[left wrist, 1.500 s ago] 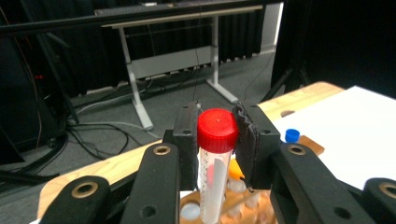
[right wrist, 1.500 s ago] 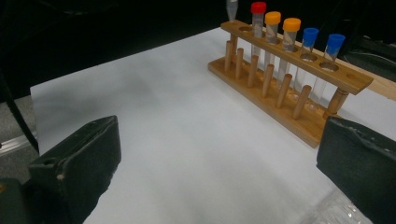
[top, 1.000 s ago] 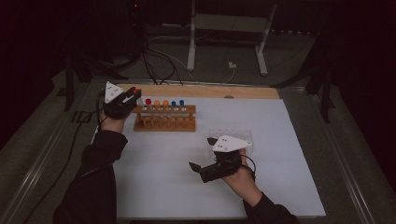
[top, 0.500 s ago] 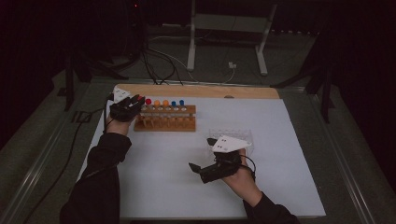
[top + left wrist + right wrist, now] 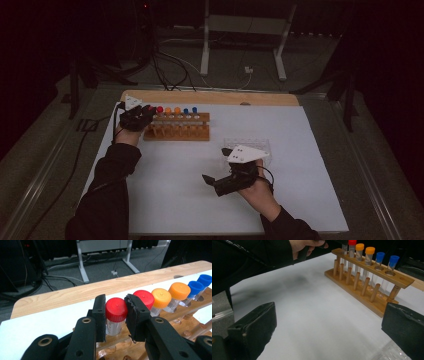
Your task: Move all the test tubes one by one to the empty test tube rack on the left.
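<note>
the left gripper (image 5: 115, 315) has its two black jaws closed on the cap of the end red-capped tube (image 5: 116, 311), which stands in the wooden rack (image 5: 178, 132) at the rack's nine o'clock end; in the high view that rack sits at about eleven o'clock on the white table sheet (image 5: 310, 150), close to the wooden board (image 5: 270, 99) along the far edge. the pads press on the cap from both sides, with the clear body hanging below them into its hole. the second red-capped tube (image 5: 145, 298) stands just beside the right-hand pad, at its two o'clock, with two orange-capped tubes (image 5: 161, 298) and two blue-capped tubes (image 5: 195, 287) farther along the row. the step in hand looks like drawing this tube out, and it should go best as a straight lift along the tube's own axis, so the body clears the hole without binding and the pad does not drag the neighbouring cap. since the hold is high on the cap, the wrist should stay level to stop the tube swinging. the right gripper (image 5: 212, 180) rests at about five o'clock on the sheet, jaws spread wide and holding nothing, just in front of a clear plastic rack (image 5: 265, 145).
</note>
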`<state>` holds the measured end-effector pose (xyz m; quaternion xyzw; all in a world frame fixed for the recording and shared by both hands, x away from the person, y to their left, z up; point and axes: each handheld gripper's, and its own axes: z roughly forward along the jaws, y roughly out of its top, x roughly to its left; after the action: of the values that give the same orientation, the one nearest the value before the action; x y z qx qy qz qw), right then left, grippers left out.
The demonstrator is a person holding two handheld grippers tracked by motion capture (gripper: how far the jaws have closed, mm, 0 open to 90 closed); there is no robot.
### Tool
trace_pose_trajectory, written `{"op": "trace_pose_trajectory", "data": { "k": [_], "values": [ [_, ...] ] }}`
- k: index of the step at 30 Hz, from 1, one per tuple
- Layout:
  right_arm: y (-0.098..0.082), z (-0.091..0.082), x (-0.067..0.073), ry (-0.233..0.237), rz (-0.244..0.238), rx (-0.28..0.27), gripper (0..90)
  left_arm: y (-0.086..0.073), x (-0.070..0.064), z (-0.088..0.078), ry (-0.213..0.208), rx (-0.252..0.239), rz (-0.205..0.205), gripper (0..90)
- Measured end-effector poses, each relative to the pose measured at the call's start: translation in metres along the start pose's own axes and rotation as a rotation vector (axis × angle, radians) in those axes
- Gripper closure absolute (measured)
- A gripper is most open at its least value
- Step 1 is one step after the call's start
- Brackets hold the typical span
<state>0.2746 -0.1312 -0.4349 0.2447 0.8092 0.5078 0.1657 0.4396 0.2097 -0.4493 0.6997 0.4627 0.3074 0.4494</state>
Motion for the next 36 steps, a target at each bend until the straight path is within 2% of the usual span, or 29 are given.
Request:
{"op": "trace_pose_trajectory", "data": {
  "k": [1,2,4,6,8,12,16,19,21,23,25,31,36],
  "values": [
    [0.0,0.0,0.0,-0.001,0.0,0.0,0.0,0.001,0.0,-0.001,0.004,0.005,-0.004,70.7],
    [0.0,0.0,0.0,-0.001,-0.001,-0.001,0.0,0.001,0.001,-0.002,-0.005,0.001,-0.024,68.8],
    [0.0,-0.001,-0.001,-0.002,0.001,-0.002,0.0,0.003,0.0,-0.006,0.027,0.006,-0.023,57.5],
    [0.0,-0.001,-0.001,-0.003,0.002,-0.002,0.0,0.006,0.0,-0.013,0.011,-0.006,-0.036,52.2],
    [0.0,-0.002,-0.002,-0.004,0.004,-0.004,0.0,0.008,-0.002,-0.02,-0.003,-0.014,-0.023,45.6],
    [0.001,-0.003,-0.002,-0.009,0.007,-0.007,0.0,0.01,-0.004,-0.035,-0.027,-0.029,-0.041,32.7],
    [0.001,-0.004,-0.002,-0.012,0.004,-0.011,0.0,0.008,-0.01,-0.049,-0.071,-0.024,-0.024,18.5],
    [0.002,-0.005,-0.002,-0.012,0.005,-0.013,0.0,0.003,-0.016,-0.058,-0.105,-0.007,-0.028,14.4],
    [0.002,-0.005,-0.002,-0.012,0.004,-0.015,0.0,0.0,-0.022,-0.064,-0.114,-0.004,-0.02,10.2],
    [0.002,-0.005,-0.002,-0.012,0.006,-0.015,0.0,-0.003,-0.027,-0.07,-0.153,-0.006,-0.024,7.9],
    [0.002,-0.005,-0.002,-0.013,0.005,-0.014,0.0,-0.006,-0.031,-0.076,-0.197,-0.002,-0.021,1.3],
    [0.002,-0.006,-0.001,-0.011,0.004,-0.015,0.0,-0.019,-0.042,-0.092,-0.259,0.015,0.018,1.2],
    [0.002,-0.005,-0.001,-0.01,0.005,-0.014,0.0,-0.035,-0.048,-0.102,-0.313,0.027,0.03,0.8]
  ]
}}
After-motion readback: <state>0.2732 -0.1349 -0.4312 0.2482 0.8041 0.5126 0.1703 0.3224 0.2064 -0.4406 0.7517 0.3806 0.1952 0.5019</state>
